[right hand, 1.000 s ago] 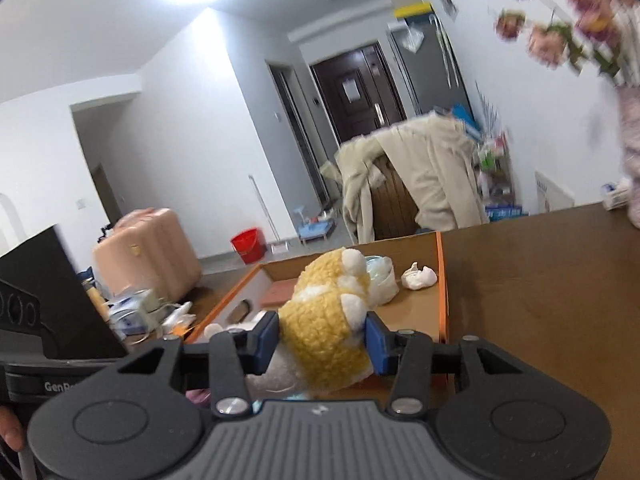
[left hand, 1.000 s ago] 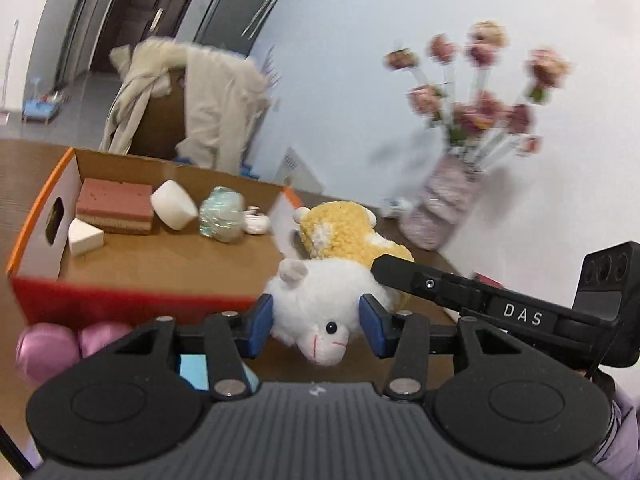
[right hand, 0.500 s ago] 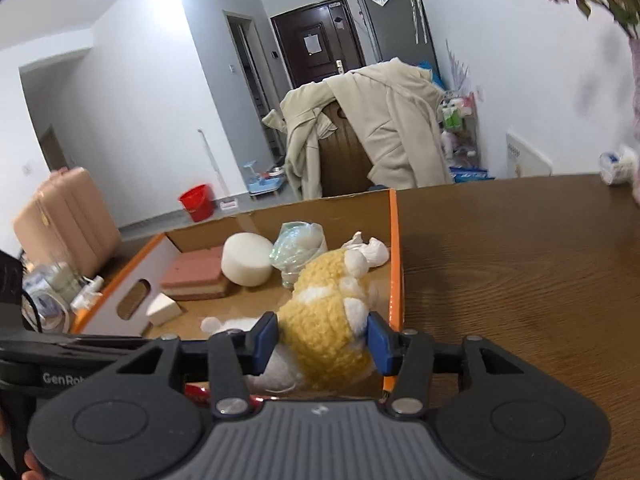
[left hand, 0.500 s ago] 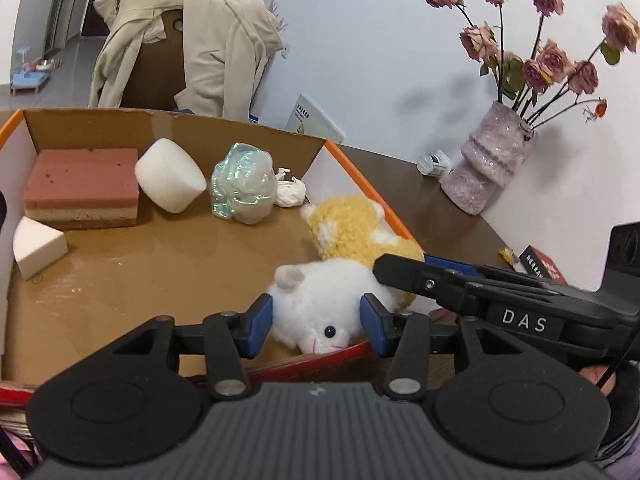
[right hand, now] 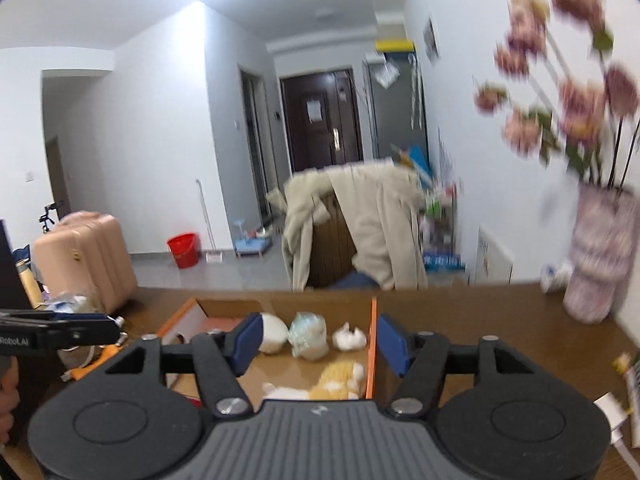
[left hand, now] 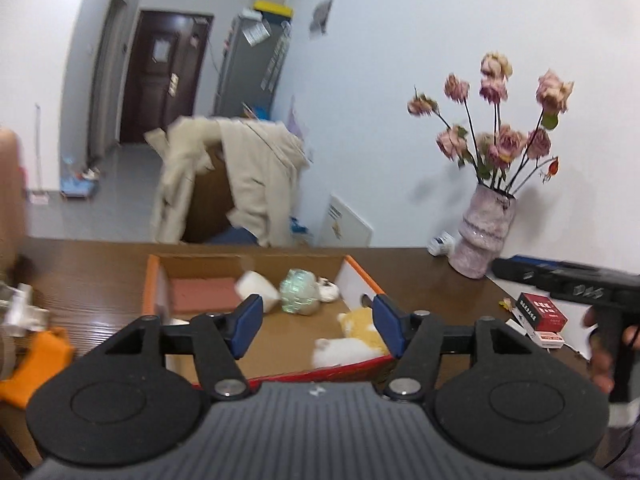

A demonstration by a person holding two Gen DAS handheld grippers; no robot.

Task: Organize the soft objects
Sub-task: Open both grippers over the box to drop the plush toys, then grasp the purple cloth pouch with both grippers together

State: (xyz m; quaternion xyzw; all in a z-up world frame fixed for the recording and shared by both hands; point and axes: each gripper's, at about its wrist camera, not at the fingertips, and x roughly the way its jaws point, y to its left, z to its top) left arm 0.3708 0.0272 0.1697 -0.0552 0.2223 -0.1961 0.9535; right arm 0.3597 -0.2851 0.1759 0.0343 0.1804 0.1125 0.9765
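Note:
An orange-edged cardboard box (left hand: 362, 272) sits on the brown table. In its near right corner lie a white plush toy (left hand: 340, 350) and a yellow plush toy (left hand: 360, 320), side by side. Further in are a pink sponge (left hand: 204, 294), a white foam piece (left hand: 260, 286) and a shiny crumpled ball (left hand: 298, 290). My left gripper (left hand: 318, 326) is open and empty, held back above the box's near edge. My right gripper (right hand: 318, 338) is open and empty above the box (right hand: 373, 344), with the yellow plush (right hand: 338, 380) and white plush (right hand: 284, 392) below it.
A vase of dried roses (left hand: 484, 236) stands at the back right of the table, with a red packet (left hand: 540, 312) nearby. An orange item (left hand: 36, 360) lies left of the box. A chair draped with a beige coat (left hand: 244, 184) stands behind the table.
Both grippers have opened and let go of the plush toys, which now lie in the box's near right corner. Both grippers have pulled back and up from the box.

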